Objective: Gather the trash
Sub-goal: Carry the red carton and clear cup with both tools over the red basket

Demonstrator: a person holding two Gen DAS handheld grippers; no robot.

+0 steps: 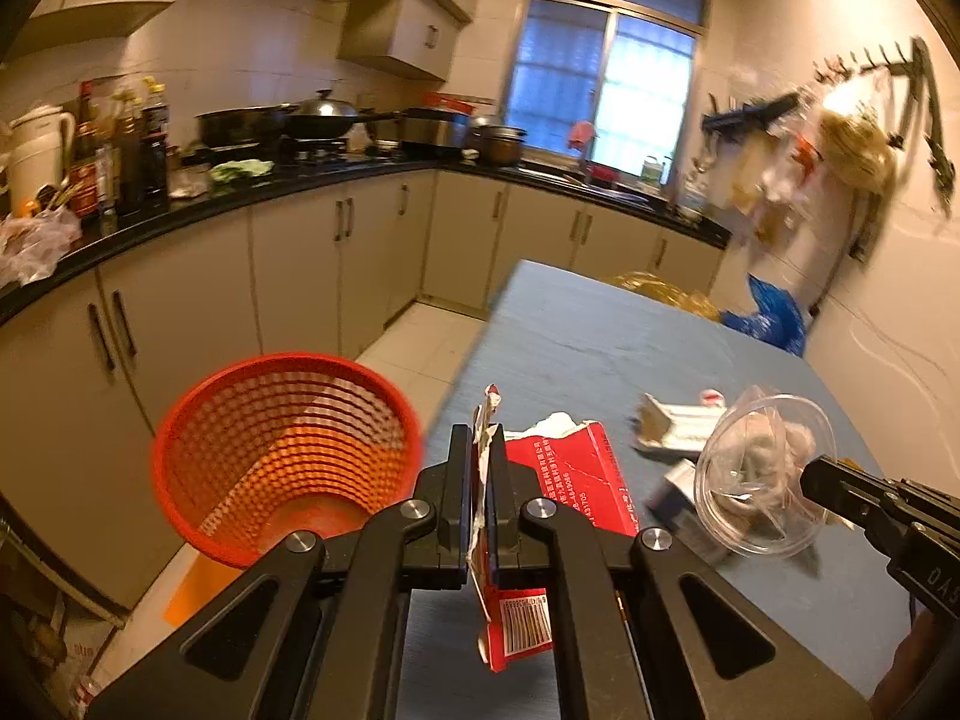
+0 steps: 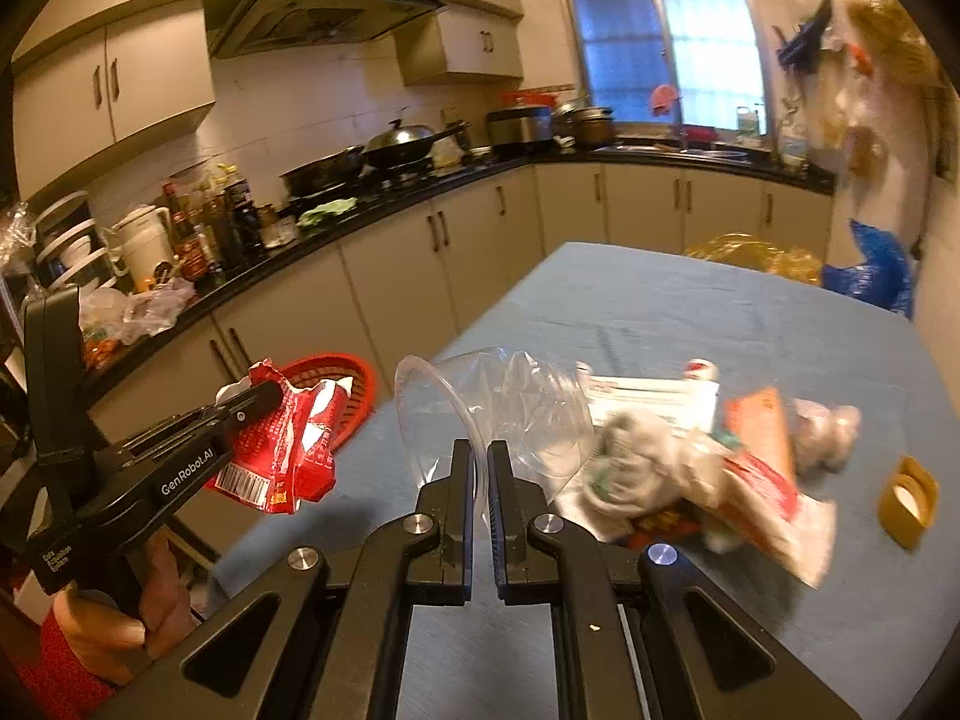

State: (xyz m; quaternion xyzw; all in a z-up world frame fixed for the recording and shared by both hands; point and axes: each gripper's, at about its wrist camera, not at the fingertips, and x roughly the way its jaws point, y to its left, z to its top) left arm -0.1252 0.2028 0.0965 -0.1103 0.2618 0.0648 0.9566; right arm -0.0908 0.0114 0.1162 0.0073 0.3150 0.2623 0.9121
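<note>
Left tongs (image 1: pixel 480 450) are clamped on a red wrapper (image 1: pixel 576 480), right tongs (image 2: pixel 480 462) on a clear cup (image 2: pixel 498 414) — neither is yet dropped in the red basket (image 1: pixel 282 450); more litter (image 2: pixel 690 468) is left on the surface (image 2: pixel 660 312).

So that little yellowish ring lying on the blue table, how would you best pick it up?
Pinch the yellowish ring across its thin wall, one finger inside the open hole, coming from above. It sits apart from the trash pile on the table, so nothing blocks the way.

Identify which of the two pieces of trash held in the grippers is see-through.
The clear plastic cup, pinched at its rim by the right gripper. The other, in the left gripper, is an opaque torn red printed wrapper with a barcode.
</note>
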